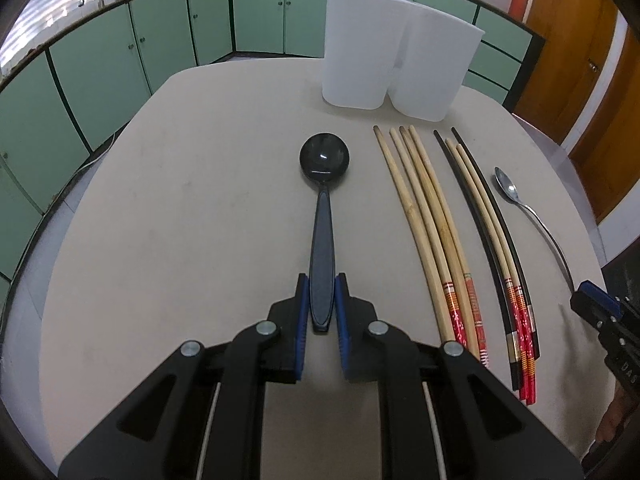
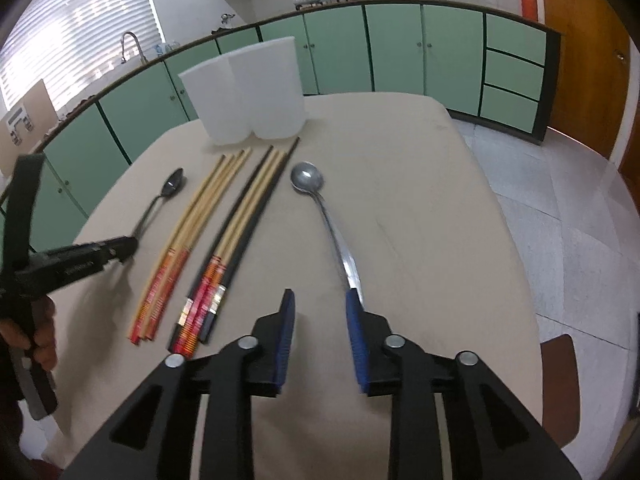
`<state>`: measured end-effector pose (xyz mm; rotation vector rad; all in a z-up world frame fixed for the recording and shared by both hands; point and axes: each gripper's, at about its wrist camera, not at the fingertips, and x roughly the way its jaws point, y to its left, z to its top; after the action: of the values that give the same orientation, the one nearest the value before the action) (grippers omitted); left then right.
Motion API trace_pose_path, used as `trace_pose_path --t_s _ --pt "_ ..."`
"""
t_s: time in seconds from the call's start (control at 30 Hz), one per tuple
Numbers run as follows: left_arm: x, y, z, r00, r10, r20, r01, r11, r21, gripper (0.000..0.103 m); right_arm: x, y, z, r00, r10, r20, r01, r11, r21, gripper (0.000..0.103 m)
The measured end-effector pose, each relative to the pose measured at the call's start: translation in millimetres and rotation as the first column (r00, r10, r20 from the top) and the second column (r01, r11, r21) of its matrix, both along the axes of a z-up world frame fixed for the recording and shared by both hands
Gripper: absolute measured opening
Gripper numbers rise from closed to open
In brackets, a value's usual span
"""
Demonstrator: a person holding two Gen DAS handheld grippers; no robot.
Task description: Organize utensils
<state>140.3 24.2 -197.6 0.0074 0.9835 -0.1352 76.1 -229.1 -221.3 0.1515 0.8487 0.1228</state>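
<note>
My left gripper (image 1: 321, 286) is shut on the handle end of a black plastic spoon (image 1: 323, 200), which lies on the beige table with its bowl pointing away. To its right lie several bamboo chopsticks (image 1: 428, 220), then a second set of black and bamboo chopsticks (image 1: 492, 232), then a metal spoon (image 1: 528, 208). Two white translucent containers (image 1: 394, 62) stand side by side at the far edge. My right gripper (image 2: 320, 304) is open and empty, just left of the metal spoon's handle (image 2: 340, 240). The left gripper also shows in the right wrist view (image 2: 120, 250).
The beige table (image 1: 180, 220) ends close on the left and right. Green cabinets (image 1: 100, 60) ring the room, with a wooden door (image 1: 568, 40) at right. A chair (image 2: 560, 392) stands by the table's right side.
</note>
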Motion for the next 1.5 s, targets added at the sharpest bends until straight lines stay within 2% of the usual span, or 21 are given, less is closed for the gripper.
trace_pose_path --t_s 0.13,0.3,0.57,0.63,0.7,0.77,0.83,0.9,0.97,1.2,1.33,1.43,1.5 --pt "-1 -1 0 1.0 0.002 0.002 -0.002 1.0 0.0 0.012 3 -8 -5 1.0 -0.013 0.003 0.013 0.999 0.031 0.027" --pt "-1 0 0 1.0 -0.001 0.001 0.001 1.0 0.0 0.012 12 -9 -2 1.0 -0.028 0.005 0.028 0.999 0.017 0.025" --pt "0 0 -1 1.0 -0.001 0.001 0.001 1.0 -0.002 0.012 14 -4 -6 1.0 -0.005 -0.007 0.004 0.998 -0.063 0.025" --pt "0 0 -1 1.0 -0.001 0.001 0.001 1.0 -0.002 0.012 16 1 -6 1.0 0.003 -0.006 -0.003 0.995 -0.101 0.021" --pt "-1 0 0 1.0 -0.003 -0.003 0.003 1.0 -0.002 0.014 17 3 -6 1.0 0.009 -0.008 -0.01 0.994 -0.113 0.006" --pt "-1 1 1 1.0 -0.004 -0.007 0.004 1.0 -0.006 0.014 17 6 -5 1.0 0.011 -0.007 -0.012 0.992 -0.126 0.002" --pt "-2 2 1 1.0 -0.008 -0.008 0.008 1.0 -0.009 0.018 17 7 -4 1.0 0.008 -0.005 -0.009 0.991 -0.134 0.002" --pt "-7 6 3 1.0 -0.006 -0.006 0.006 1.0 -0.012 0.033 16 5 -4 1.0 0.004 -0.005 -0.004 0.993 -0.114 0.002" --pt "-13 9 4 1.0 -0.002 0.003 0.002 1.0 -0.009 0.043 16 4 -4 1.0 0.006 -0.006 -0.006 0.996 -0.09 0.002" --pt "-20 14 0 1.0 0.016 0.005 -0.016 1.0 -0.025 0.049 14 9 -3 1.0 0.02 -0.008 -0.021 0.997 -0.068 0.002" --pt "-19 8 0 1.0 0.026 0.012 -0.025 0.999 -0.034 0.046 13 8 -3 1.0 0.019 -0.009 -0.019 0.998 -0.056 0.002" --pt "-19 2 -2 0.999 0.026 0.031 -0.026 1.0 -0.004 0.037 13 8 -4 1.0 0.019 -0.009 -0.019 0.998 -0.055 0.002" --pt "-18 -1 -2 0.999 0.023 0.033 -0.022 1.0 -0.01 0.022 13 8 -4 1.0 0.019 -0.009 -0.019 0.998 -0.054 0.002"
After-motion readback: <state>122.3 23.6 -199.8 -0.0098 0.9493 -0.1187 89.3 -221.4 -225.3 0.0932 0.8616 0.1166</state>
